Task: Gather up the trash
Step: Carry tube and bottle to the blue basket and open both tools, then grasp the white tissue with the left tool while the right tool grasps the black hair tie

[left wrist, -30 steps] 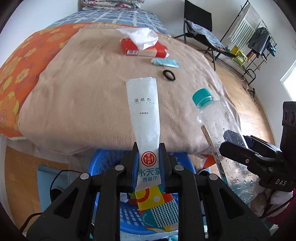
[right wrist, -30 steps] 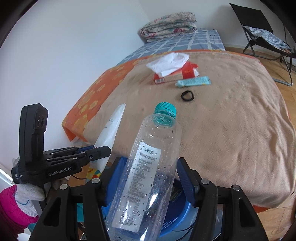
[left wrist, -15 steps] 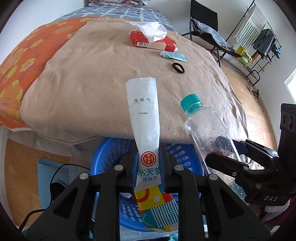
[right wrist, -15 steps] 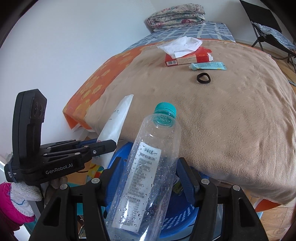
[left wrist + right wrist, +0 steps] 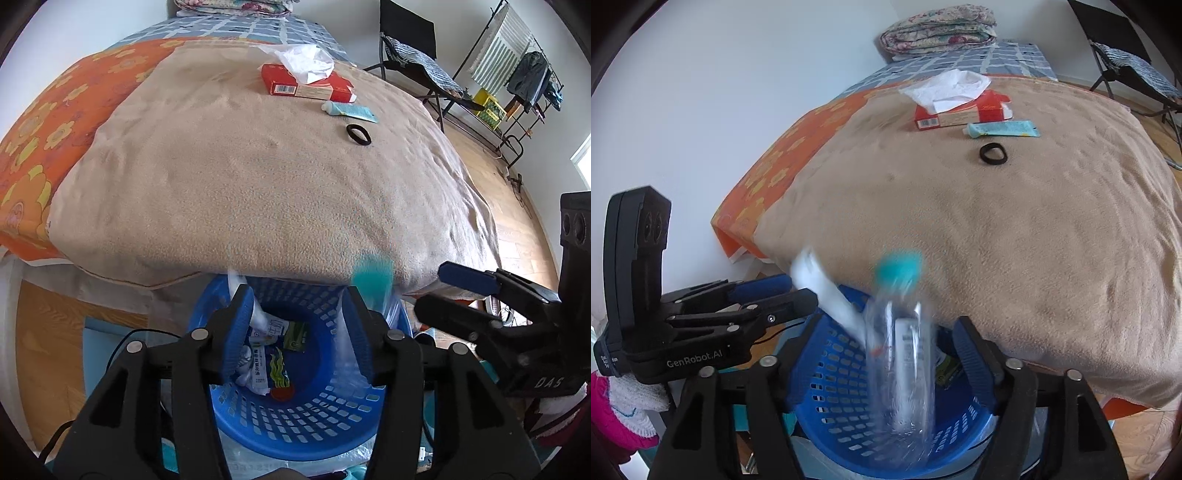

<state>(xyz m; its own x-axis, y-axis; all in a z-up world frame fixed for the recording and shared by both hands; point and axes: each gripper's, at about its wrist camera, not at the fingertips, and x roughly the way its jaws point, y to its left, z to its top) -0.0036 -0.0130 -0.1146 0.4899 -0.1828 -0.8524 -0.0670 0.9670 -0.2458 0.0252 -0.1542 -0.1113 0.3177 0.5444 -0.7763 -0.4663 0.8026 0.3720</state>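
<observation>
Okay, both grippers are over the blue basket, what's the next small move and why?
Probably lift both clear. The left gripper and right gripper are opening, and the bottle and wet-wipe packet blur as they drop toward the blue basket.

A bed (image 5: 258, 192) fills most of the room, spread with a tan fleece blanket (image 5: 1015, 229) over an orange flowered sheet (image 5: 55, 122) and a blue checked cover (image 5: 258, 31), with folded quilts (image 5: 938, 27) stacked at its far end against a plain white wall (image 5: 738, 92). Beyond the bed's far side a black folding chair (image 5: 410, 48) and a metal clothes rack (image 5: 517, 74) hung with garments stand on the wooden floor (image 5: 517, 229). Daylight comes from a window (image 5: 583, 162) at the right edge.
</observation>
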